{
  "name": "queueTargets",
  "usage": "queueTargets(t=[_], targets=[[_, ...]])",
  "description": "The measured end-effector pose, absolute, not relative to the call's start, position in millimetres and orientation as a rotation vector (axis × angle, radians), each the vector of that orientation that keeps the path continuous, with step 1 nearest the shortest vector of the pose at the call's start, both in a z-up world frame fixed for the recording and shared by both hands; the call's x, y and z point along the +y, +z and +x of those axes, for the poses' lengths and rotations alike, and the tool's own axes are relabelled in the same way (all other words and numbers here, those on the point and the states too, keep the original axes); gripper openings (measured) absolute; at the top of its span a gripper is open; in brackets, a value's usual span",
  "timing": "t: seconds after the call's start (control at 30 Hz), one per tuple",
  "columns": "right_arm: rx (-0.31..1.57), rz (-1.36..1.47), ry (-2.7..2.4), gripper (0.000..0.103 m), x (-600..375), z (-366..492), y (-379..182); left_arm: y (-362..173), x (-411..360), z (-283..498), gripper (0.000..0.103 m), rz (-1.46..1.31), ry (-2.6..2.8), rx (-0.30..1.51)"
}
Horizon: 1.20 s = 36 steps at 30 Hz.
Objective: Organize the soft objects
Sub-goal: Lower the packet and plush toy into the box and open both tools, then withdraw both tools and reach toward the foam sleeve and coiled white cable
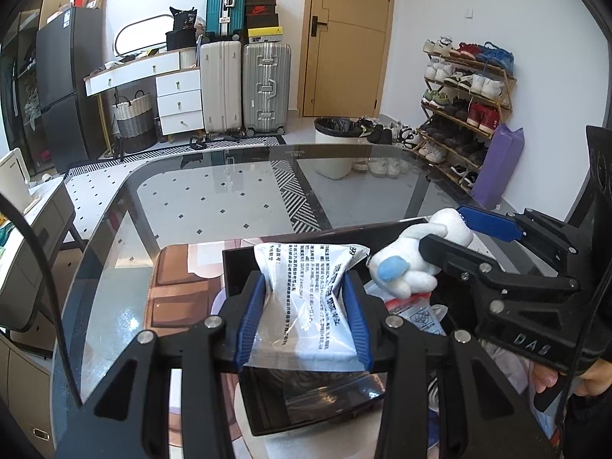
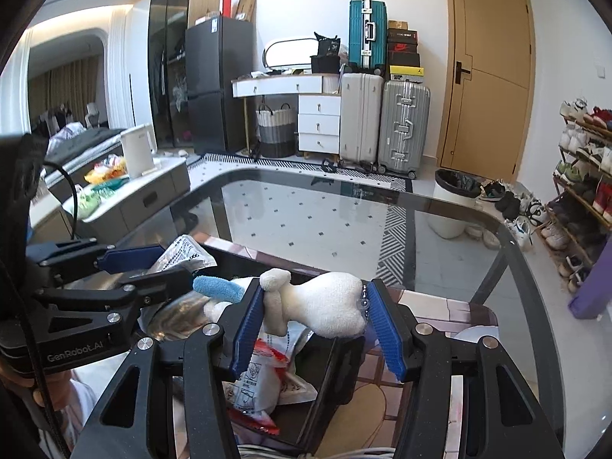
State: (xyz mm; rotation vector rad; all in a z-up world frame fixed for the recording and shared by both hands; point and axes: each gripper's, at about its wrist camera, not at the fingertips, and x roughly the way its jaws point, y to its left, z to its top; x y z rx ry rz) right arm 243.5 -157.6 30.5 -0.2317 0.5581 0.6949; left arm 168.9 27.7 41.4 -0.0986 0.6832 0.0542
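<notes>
Much of the black bin (image 1: 244,267) is hidden from me: in the left wrist view my own gripper frames cover its near wall, and in the right wrist view only a dark corner shows at lower centre. What lies inside is a jumble. I can make out a red-and-white printed packet (image 2: 264,367) and some clear plastic, but the print is too small to read, and a pale shape beside them I cannot identify. The lower edges of both frames are cut off by black gripper arms.

My left gripper (image 1: 304,317) is pinching a white printed plastic pouch (image 1: 306,287) between its blue pads; the pouch bulges above the pads in the centre of the left wrist view and hangs over the bin. In the right wrist view the same gripper enters from the left edge, the crinkled pouch top showing at its tip.

My right gripper (image 2: 317,325) is clamped on a white plush toy (image 2: 329,306), its blue pads pressing on either side of the body at the centre of that frame. A blue plush part (image 2: 214,287) sticks out to the left, near the left gripper's tip. The toy hangs above the bin, over the glass surface (image 2: 344,214). In the left wrist view it appears at right of centre.
</notes>
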Motion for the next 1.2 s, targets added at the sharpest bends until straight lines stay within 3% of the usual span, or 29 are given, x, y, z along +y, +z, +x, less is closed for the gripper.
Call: queueTargets(t=[0.33,0.53,0.6,0.67,0.8,0.87,0.9,1.2], targets=[[0.544,-0.404,0.718,0.056,-132.5,229.3,7.0,29.2,17.6,165.7,0.041,-0.061,0.036,0.714],[0.556,-0.405,0.73,0.064,-134.3,226.3,6.0,31.2,17.7,163.2,0.041,-0.051,0.042,0.726],[0.537,-0.411,0.715,0.075,-138.5,224.2,8.0,32.5,17.6,161.2,0.046,-0.042,0.051,0.732],[0.502,-0.398,0.696,0.089,-146.2,219.6,12.3,34.4,19.0,157.7,0.059,-0.054,0.044,0.733],[0.489,-0.337,0.697,0.1,-164.8,215.9,23.6,40.5,12.4,146.3,0.073,-0.033,0.017,0.712],[0.494,-0.321,0.699,0.102,-174.7,212.6,25.6,43.2,10.3,140.2,0.092,-0.022,0.039,0.694],[0.5,-0.303,0.704,0.102,-180.8,210.6,26.5,45.0,10.1,137.0,0.096,-0.025,0.047,0.683],[0.551,-0.161,0.729,0.102,-230.1,187.8,24.8,41.8,10.7,110.3,0.099,-0.047,0.048,0.665]])
